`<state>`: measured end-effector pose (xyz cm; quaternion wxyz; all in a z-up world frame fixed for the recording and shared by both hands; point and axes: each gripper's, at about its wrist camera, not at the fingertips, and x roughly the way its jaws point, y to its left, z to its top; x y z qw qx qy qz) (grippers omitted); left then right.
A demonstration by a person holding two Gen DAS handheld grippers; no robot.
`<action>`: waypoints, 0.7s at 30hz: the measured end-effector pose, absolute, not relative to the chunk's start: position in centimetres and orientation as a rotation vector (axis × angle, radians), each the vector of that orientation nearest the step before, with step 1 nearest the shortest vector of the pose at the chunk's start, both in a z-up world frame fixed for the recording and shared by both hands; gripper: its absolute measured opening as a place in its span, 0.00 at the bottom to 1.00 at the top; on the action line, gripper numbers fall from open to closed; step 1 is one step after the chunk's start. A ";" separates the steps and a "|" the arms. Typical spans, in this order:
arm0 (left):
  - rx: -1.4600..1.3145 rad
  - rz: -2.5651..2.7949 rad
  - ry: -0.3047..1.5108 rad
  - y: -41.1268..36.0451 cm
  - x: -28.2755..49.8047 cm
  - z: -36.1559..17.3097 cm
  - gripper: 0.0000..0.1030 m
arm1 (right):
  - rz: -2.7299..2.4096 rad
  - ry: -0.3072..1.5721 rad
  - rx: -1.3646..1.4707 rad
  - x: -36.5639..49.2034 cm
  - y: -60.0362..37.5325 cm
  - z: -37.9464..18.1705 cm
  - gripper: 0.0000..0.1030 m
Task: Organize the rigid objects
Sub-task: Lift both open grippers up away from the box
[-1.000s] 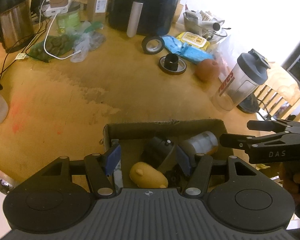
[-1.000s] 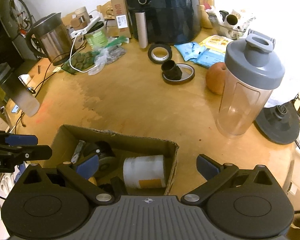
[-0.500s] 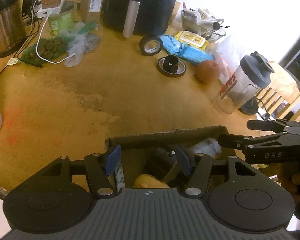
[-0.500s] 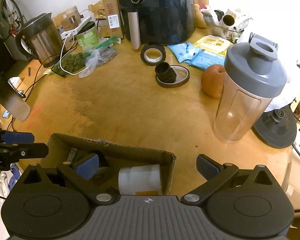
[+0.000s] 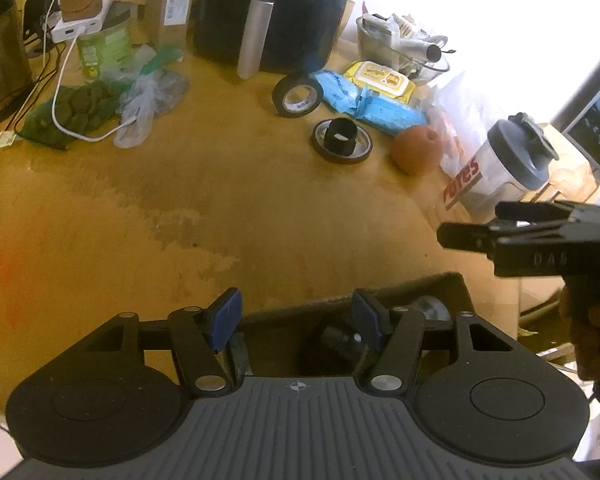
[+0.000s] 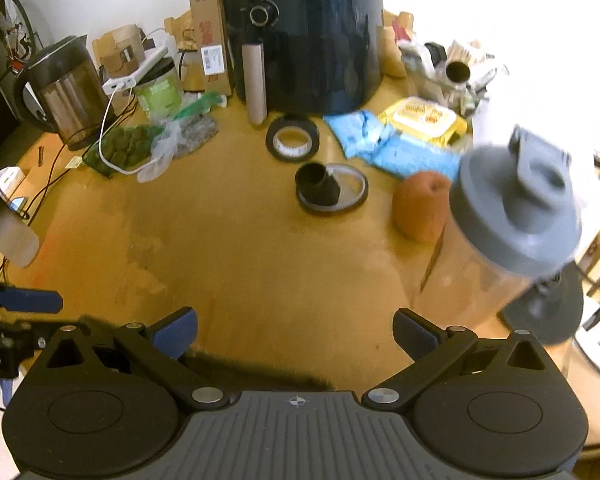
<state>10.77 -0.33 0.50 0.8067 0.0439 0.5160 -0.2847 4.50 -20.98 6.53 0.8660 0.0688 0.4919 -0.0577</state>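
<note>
Both grippers have advanced past the open cardboard box [image 5: 440, 286], now half-hidden.

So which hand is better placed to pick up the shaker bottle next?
Probably the right. The right gripper is open and empty, with the shaker bottle close by on its right. The left gripper, also open, hovers over the cardboard box, farther from the bottle.

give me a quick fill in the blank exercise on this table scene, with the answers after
1. The roll of black tape lies in front of the black ____.
2. The orange fruit sits beside the shaker bottle, whose lid is ____.
3. The white cable is plugged into a white ____.
4. The jaws of the right gripper stand ____, nothing between them.

Answers: air fryer; grey; power bank; open
</note>
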 end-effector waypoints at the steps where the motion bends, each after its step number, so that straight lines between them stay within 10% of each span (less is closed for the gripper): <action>1: 0.093 -0.611 1.100 -0.4 11.1 0.6 0.58 | -0.125 1.026 0.139 5.0 -21.0 6.7 1.00; 21: 0.070 -0.595 1.124 0.8 13.7 0.1 0.58 | -0.141 0.943 0.047 11.8 -20.5 4.2 1.00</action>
